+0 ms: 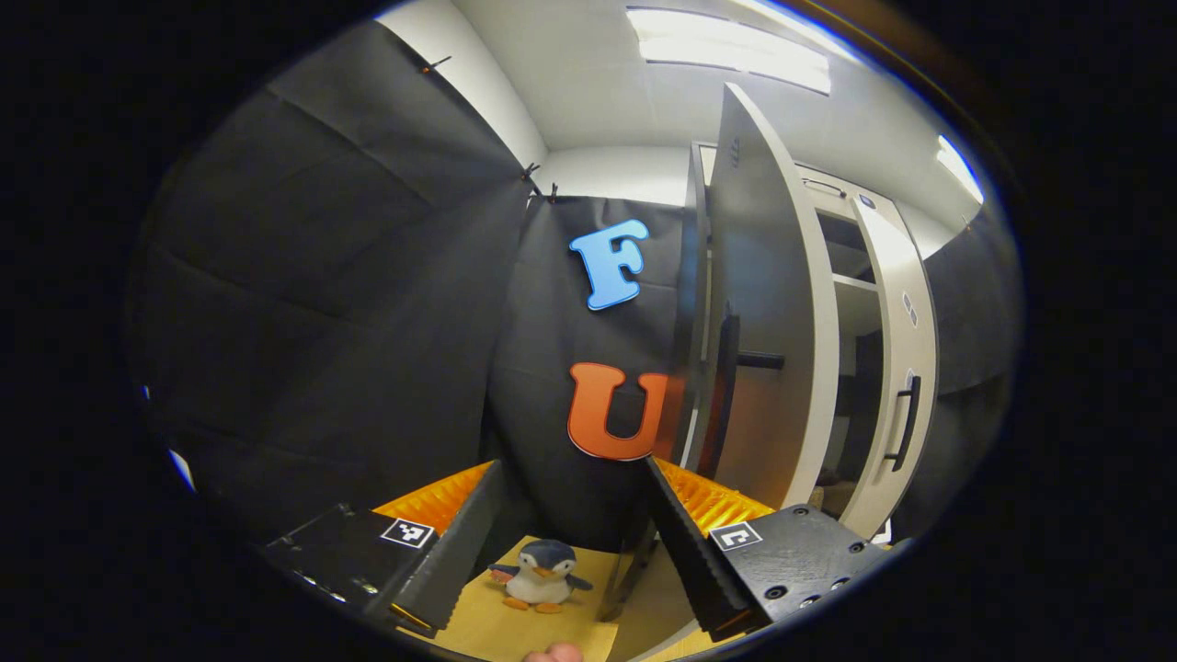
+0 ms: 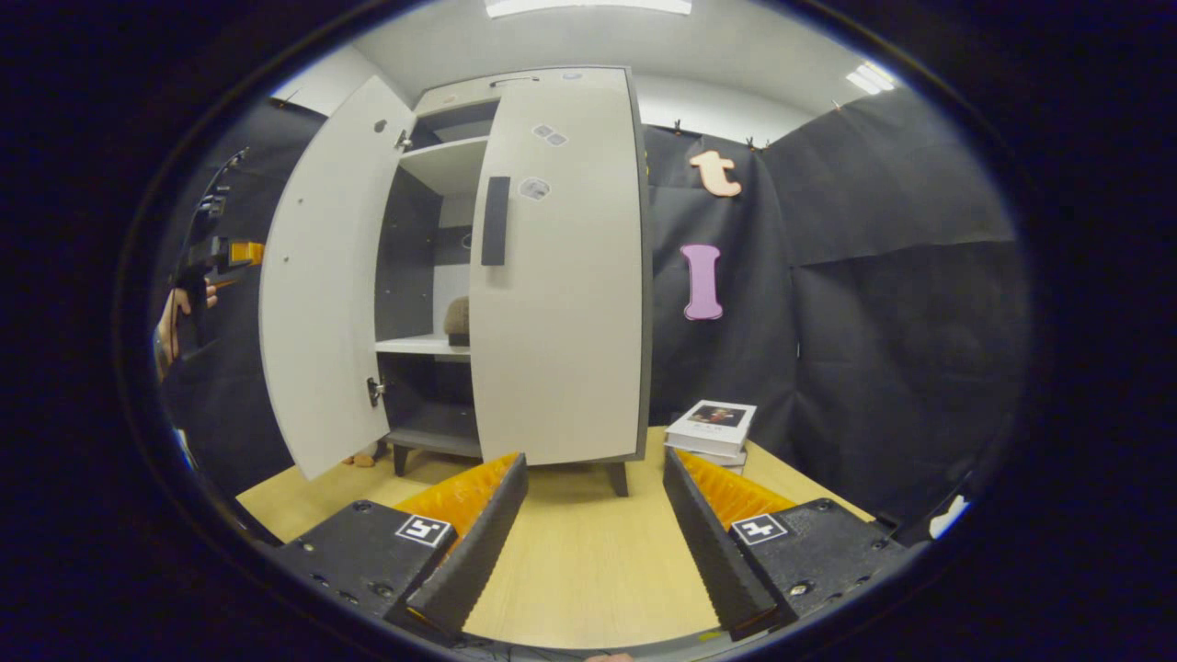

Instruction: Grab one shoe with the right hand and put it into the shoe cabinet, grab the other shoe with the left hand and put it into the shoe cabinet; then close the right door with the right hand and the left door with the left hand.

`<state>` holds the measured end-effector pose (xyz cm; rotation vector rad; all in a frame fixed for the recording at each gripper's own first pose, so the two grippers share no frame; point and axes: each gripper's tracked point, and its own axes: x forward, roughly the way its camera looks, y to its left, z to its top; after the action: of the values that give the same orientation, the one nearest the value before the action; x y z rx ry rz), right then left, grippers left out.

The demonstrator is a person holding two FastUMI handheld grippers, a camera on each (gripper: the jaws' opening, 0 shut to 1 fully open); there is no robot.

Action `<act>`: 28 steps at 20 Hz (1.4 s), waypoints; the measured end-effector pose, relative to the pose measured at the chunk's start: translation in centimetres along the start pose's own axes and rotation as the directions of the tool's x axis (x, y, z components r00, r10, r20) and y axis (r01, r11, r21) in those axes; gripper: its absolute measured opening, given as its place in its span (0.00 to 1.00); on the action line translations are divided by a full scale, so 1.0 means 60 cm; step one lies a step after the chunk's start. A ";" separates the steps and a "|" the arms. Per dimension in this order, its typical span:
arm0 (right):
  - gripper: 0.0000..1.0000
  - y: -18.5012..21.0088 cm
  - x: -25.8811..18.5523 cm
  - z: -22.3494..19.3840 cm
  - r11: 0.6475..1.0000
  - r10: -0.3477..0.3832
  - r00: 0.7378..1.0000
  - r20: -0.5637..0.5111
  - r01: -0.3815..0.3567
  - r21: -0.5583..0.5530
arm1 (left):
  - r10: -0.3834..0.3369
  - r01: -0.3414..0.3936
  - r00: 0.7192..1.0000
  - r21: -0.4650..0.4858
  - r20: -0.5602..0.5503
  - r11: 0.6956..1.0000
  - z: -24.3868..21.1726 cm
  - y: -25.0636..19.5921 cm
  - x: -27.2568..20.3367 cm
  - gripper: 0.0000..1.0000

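The pale shoe cabinet (image 2: 561, 267) stands on the wooden floor. Its left door (image 2: 322, 276) is swung wide open, and its right door (image 2: 552, 368), with a dark handle (image 2: 495, 221), covers the right half. A brownish shoe (image 2: 457, 320) rests on the middle shelf, partly hidden behind the right door. My right gripper (image 2: 595, 457) is open and empty, low in front of the cabinet. My left gripper (image 1: 572, 464) is open and empty too, left of the open door (image 1: 763, 303), which it sees edge-on. A hand holds that gripper (image 2: 216, 250) beyond the open door.
A toy penguin (image 1: 541, 576) lies on the floor below my left gripper's fingers. A stack of books (image 2: 713, 428) sits right of the cabinet by the black cloth wall. Small objects (image 2: 363, 457) lie near the cabinet's left leg.
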<state>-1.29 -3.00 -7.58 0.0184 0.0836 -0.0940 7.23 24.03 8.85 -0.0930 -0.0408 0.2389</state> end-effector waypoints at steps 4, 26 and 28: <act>0.96 0.013 0.006 0.011 1.000 0.016 1.000 0.022 -0.016 -0.008 | -0.038 0.038 0.999 0.009 -0.024 0.999 -0.001 -0.031 0.003 0.92; 0.94 -0.099 0.011 0.034 0.992 -0.126 0.991 0.042 0.125 0.015 | -0.285 0.284 0.958 -0.033 -0.031 0.958 -0.039 -0.290 0.054 0.94; 0.94 -0.099 0.011 0.032 0.992 -0.128 0.991 0.037 0.128 0.012 | -0.275 0.275 0.961 -0.004 -0.015 0.961 -0.030 -0.280 0.041 0.93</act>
<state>-1.03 -9.04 -5.79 0.0212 0.0463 -0.2228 13.67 8.20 8.77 -0.0900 -0.0381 -0.0403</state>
